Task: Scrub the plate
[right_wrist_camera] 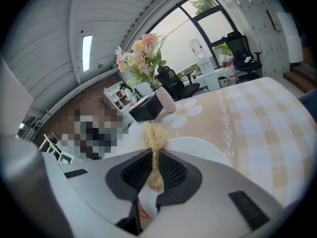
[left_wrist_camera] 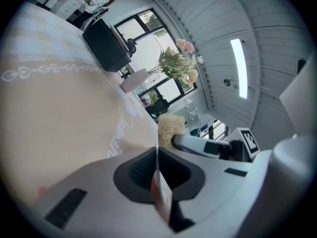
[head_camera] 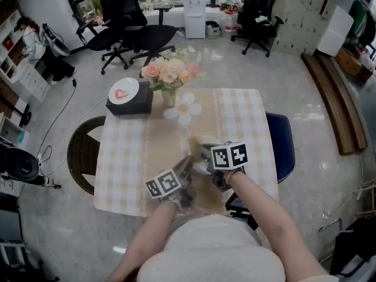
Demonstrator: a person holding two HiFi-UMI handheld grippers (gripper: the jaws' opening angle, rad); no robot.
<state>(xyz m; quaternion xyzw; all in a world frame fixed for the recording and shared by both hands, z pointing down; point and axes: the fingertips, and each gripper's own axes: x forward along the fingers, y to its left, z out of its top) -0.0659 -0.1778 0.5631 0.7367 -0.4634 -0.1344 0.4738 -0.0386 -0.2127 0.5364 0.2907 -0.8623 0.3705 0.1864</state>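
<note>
A white plate [right_wrist_camera: 200,150] lies under my right gripper [right_wrist_camera: 154,155], which is shut on a pale yellow fibrous scrubber [right_wrist_camera: 154,138] that rests on the plate's face. In the left gripper view the plate shows edge-on as a thin white line [left_wrist_camera: 157,160] pinched between the shut jaws of my left gripper [left_wrist_camera: 157,175]. Beyond it are the scrubber [left_wrist_camera: 171,125] and a right gripper finger [left_wrist_camera: 198,145]. In the head view both grippers, left [head_camera: 187,164] and right [head_camera: 205,159], meet at the table's front centre and mostly hide the plate [head_camera: 207,140].
The table has a checked cloth [head_camera: 123,157] with a beige runner. At the back stand a flower vase [head_camera: 169,78], a flower-shaped mat [head_camera: 185,110] and a black box [head_camera: 129,103] with a heart plate. A wicker chair [head_camera: 79,151] sits left, a blue chair [head_camera: 283,140] right.
</note>
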